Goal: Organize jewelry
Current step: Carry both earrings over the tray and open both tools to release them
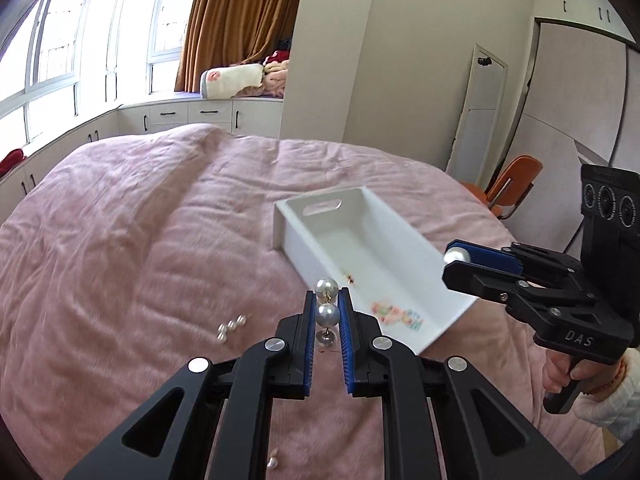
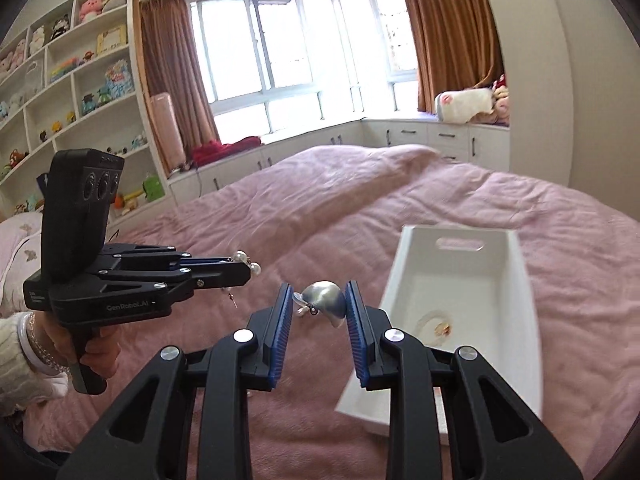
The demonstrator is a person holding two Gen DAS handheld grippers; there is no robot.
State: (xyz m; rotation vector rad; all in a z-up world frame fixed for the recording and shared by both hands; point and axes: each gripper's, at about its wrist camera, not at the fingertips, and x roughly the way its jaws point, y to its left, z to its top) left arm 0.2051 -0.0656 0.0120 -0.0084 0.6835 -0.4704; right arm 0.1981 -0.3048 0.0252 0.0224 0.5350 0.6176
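Pink bedspread (image 1: pixel 140 220), perhaps plush; bedroom.

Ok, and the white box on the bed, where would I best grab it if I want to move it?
Likely at the short end wall with the slot handle of the white box. Come down from above, straddling that wall's top edge. The wall is thin and upright, and the box is open-topped and lies flat on the pink blanket.
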